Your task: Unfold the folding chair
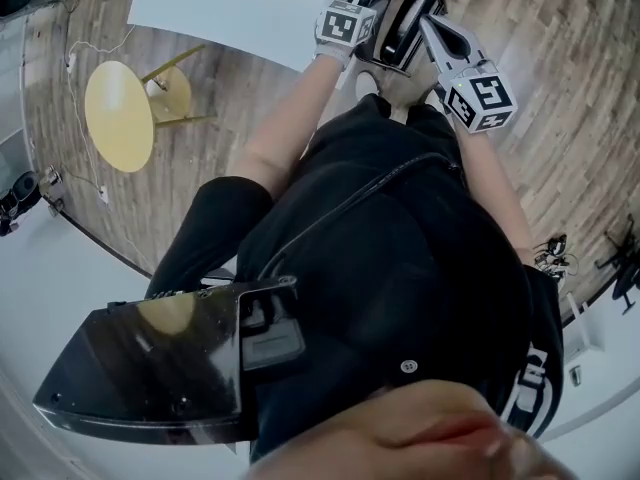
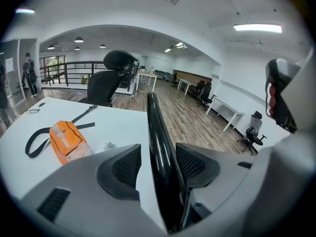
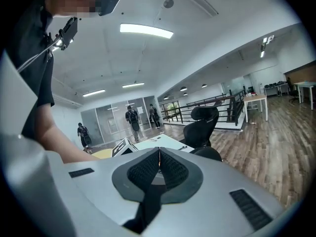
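Left gripper [image 2: 157,166] stood wide, jaws astride the glossy black rim of the folding chair [image 2: 154,127], not clamping; right gripper [image 3: 159,168] was shut, seemingly empty. Rigid, slick, probably weighty: that rim wanted a firm pinch.

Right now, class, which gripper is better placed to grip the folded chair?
Left. The left gripper is open with the chair's black edge between its jaws; the right gripper is shut.

No legible text, brand or number in any view; white print on black sleeve [image 1: 535,371] cut off at frame edge, unreadable.
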Tool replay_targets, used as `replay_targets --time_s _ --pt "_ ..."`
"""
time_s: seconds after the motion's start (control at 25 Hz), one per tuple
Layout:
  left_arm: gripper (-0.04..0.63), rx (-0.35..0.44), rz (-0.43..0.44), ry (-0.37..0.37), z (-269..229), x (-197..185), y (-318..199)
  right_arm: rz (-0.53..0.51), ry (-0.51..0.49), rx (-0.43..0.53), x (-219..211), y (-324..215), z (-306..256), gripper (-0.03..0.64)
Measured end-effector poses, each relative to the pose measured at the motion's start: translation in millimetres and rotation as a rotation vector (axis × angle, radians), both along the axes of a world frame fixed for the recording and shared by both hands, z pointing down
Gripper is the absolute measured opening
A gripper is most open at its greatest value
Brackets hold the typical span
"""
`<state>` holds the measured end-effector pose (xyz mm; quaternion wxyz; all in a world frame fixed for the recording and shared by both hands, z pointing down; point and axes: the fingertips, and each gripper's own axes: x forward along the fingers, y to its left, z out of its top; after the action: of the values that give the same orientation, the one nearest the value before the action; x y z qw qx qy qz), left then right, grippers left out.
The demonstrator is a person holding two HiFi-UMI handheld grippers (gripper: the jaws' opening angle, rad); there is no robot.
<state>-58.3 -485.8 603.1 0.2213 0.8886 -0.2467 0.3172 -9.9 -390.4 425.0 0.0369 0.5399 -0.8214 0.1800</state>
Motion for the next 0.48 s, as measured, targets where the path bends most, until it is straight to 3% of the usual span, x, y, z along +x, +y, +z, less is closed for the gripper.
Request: replay_targets --time_s 0.16,0.48 --pt "0.144 -0.027 -0.002 -0.015 1 5 3 0.061 -0.015 -0.014 12 9 3 0.008" --pt "0.118 -0.074 -0.017 -0.011 0 6 6 0.190 -0.059 -0.091 27 34 30 0.008"
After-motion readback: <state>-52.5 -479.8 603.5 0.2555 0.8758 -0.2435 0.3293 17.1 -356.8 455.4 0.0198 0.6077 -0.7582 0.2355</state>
